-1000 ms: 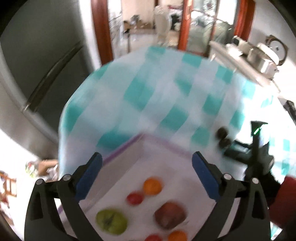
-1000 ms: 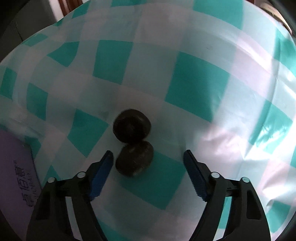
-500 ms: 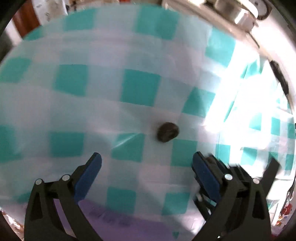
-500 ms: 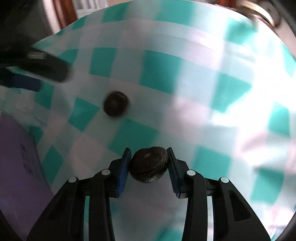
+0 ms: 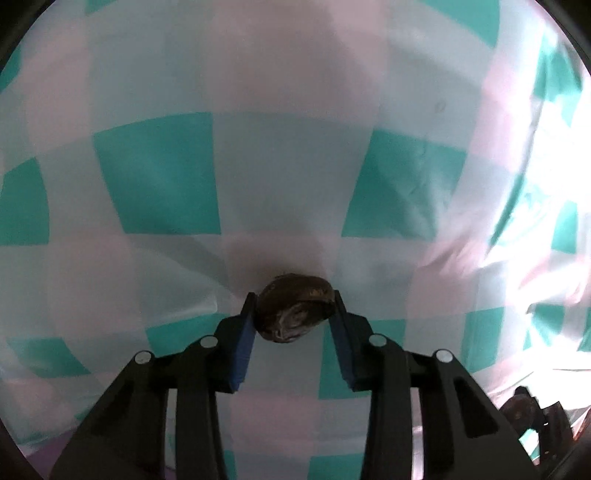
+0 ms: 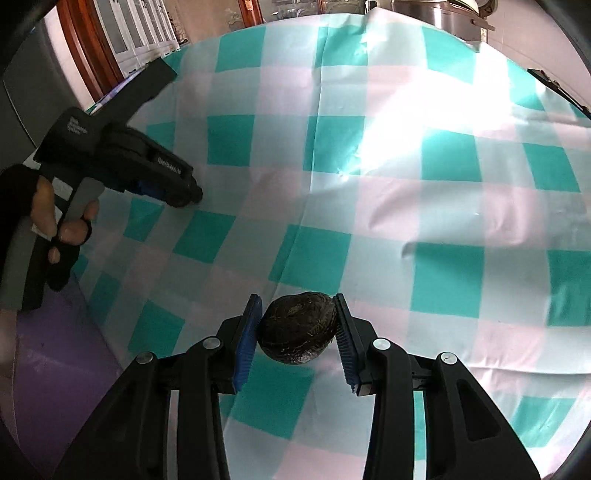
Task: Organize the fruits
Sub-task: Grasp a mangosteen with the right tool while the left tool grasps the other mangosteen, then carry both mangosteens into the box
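Two grippers, one in each of your hands, work over a table draped in a teal, pink and pale blue checked cloth (image 6: 388,206), which fills nearly all of both views and is creased and glaring white where light strikes it. At the far edge, in the right wrist view, sits a steel pot (image 6: 439,16); it plays no part in the task. Along the near left edge lies a purple surface (image 6: 55,354), perhaps the side of the container meant for the fruit, though too little shows to be sure. Your left gripper (image 5: 293,314) is pressed low against the cloth, its blue pads closed on a dark, wrinkled round fruit (image 5: 295,312) that seems to rest on the table, probably so the grip is firm before lifting. Seen from the right wrist view, your left hand (image 6: 51,221) squeezes that tool's trigger. Your right gripper (image 6: 297,326) is raised above the cloth and clamps a second dark round fruit (image 6: 297,326) between its blue pads, seemingly clear of the table and ready for carrying toward the purple side.
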